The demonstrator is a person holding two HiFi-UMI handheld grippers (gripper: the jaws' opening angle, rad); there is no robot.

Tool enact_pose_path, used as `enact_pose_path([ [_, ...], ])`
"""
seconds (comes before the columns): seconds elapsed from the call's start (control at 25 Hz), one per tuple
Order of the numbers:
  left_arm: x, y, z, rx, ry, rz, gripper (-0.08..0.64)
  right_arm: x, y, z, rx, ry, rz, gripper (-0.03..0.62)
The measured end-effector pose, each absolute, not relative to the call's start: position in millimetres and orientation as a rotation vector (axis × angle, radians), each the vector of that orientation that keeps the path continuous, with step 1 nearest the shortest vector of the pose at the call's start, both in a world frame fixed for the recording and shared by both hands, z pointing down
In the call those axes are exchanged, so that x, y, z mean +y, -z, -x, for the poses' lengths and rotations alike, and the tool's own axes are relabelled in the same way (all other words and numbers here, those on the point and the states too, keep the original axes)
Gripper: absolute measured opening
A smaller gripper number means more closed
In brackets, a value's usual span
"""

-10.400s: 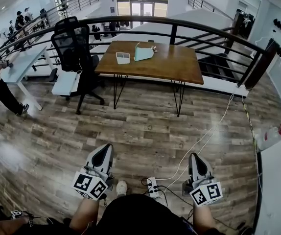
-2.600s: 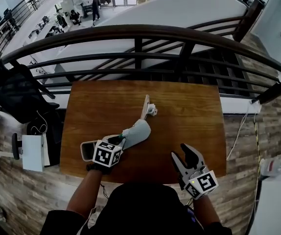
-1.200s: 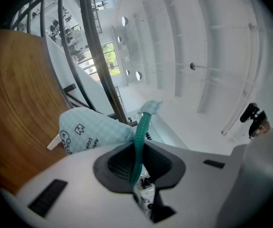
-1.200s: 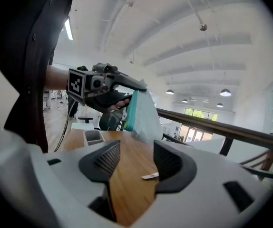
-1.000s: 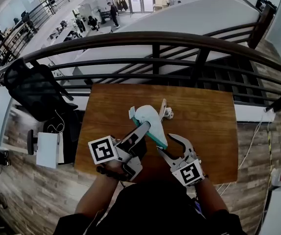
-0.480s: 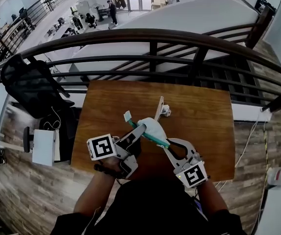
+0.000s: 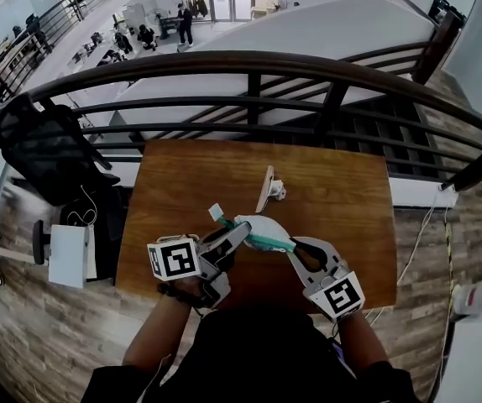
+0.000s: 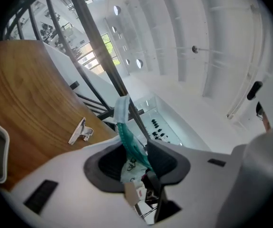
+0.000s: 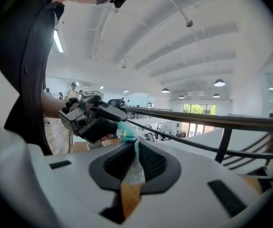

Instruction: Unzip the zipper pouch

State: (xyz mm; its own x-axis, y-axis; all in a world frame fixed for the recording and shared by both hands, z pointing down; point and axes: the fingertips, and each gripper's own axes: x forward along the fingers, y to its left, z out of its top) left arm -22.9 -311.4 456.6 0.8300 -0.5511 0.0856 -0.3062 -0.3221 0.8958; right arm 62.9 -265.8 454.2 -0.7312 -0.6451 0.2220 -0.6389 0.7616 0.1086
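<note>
Right gripper (image 7: pixel 295 244) jaws closing, clamped on zipper pouch (image 7: pixel 266 224) corner. Left gripper (image 7: pixel 240 229) jaws opening, teal zipper edge loose between them. It should re-clamp on the slider before pulling.

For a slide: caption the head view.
Above the table, zipper pouch between both grippers: right gripper closing, left gripper opening.

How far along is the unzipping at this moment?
Done: the zipper pouch is held up off the table, between both grippers. In hand: the right gripper fingers are closing on the pouch fabric, while the left gripper fingers are opening with the teal zipper edge between them. Left: pulling the zipper along; no opened gap shows yet.
</note>
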Motion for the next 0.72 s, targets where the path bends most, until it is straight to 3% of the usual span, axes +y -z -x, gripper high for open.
enact_pose_path([
  [0.2, -296, -465, 31, -0.617, 0.251, -1.999, 0.166, -264, -462, -61, -2.677, -0.034, -1.026, 0.029],
  [0.28, -288, -465, 31, -0.586, 0.241, -2.024, 0.251, -265, -463, -63, -2.670, -0.066, -1.042, 0.028],
  [0.72, -268, -459, 8, -0.499, 0.084, -2.244, 0.246, -255, -460, -60, -2.685, -0.045, -1.002, 0.026],
])
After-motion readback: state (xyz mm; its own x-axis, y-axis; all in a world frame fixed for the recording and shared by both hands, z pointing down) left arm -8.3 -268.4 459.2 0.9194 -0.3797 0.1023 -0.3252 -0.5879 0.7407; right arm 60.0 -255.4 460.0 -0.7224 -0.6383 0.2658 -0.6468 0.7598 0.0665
